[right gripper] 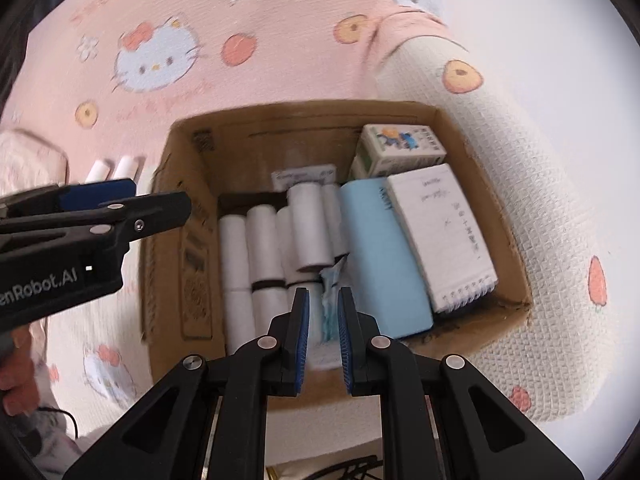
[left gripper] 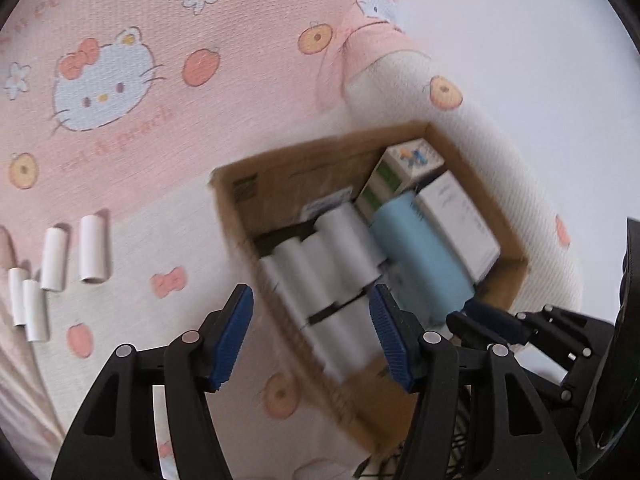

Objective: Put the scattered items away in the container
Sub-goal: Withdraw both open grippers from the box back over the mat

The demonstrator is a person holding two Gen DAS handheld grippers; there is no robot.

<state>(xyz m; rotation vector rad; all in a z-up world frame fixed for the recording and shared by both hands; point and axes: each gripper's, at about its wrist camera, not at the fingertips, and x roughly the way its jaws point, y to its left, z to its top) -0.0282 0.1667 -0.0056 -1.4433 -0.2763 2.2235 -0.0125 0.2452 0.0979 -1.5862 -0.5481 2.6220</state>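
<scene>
Hovering over a pink cartoon blanket [left gripper: 248, 40], your left gripper [left gripper: 312, 336] stands wide and empty — four white rolls [left gripper: 52, 276] wait loose beside the box [right gripper: 176, 200]. Swing back to them, clearing its near wall. Your right gripper [right gripper: 323, 340] pinches a thin blue-and-white packet [right gripper: 329, 312] above packed rolls, a blue case [right gripper: 380, 256] and a notepad [right gripper: 440, 232]: lower it before opening.

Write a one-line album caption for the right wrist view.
Right hand-held gripper pinching a crumpled blue-white packet over the cardboard box of white rolls.
</scene>
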